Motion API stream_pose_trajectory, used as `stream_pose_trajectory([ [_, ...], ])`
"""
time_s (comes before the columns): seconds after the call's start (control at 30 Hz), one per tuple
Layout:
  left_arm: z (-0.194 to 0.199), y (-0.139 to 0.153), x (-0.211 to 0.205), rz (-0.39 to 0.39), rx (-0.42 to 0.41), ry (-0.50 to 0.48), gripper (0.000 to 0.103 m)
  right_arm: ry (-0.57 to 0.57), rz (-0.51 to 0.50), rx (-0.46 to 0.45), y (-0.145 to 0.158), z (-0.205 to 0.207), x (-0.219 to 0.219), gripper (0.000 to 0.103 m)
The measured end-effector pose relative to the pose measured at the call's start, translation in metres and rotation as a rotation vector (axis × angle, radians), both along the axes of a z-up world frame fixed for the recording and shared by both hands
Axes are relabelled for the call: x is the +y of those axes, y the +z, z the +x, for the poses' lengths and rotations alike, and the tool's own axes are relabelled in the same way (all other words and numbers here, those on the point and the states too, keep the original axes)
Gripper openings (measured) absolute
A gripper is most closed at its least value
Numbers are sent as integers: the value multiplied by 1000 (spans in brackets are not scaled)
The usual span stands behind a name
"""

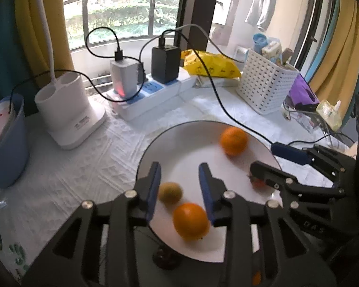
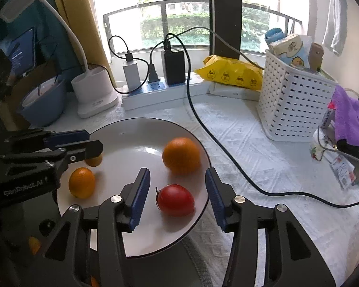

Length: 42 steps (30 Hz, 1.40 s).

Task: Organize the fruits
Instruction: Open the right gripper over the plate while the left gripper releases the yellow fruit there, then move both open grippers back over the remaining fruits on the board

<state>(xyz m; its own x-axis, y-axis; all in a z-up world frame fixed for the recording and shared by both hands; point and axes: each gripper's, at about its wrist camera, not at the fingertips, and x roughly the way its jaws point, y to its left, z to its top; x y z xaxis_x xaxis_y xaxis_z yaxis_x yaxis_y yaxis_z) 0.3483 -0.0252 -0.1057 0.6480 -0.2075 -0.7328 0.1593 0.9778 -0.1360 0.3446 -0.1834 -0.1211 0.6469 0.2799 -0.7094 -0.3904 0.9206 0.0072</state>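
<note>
While both claws are hovering with jaws apart and gripping nothing, your left claw [image 1: 179, 189] and right claw [image 2: 177, 196] are bracketing fruit on the plate [image 2: 131, 141], leaving the small orange [image 1: 191, 221] and tomato [image 2: 176, 199] resting there.

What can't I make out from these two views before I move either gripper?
- Tomato: left wrist view, mostly hidden behind the right gripper.
- Small yellowish fruit: right wrist view, mostly covered by the left gripper.
- Orange object at the lower left beside the plate: cut off by the left gripper's frame, so its kind is unclear.
- Basket contents: only the tops show.
</note>
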Motion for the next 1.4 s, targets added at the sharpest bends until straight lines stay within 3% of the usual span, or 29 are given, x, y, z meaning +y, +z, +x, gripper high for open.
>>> stream_pose_trajectory([
  [0.1,-6,6,2,-13,-13,3,45,-2,2,-8,4,-3,-1,51],
  [0.9,-80,55,18,-22,-119,31,45,-1,13,-99,44,-69,-1,51],
  [1.4,-127,52,24,-16,-120,42,45,2,9,-105,45,-110,-2,51],
])
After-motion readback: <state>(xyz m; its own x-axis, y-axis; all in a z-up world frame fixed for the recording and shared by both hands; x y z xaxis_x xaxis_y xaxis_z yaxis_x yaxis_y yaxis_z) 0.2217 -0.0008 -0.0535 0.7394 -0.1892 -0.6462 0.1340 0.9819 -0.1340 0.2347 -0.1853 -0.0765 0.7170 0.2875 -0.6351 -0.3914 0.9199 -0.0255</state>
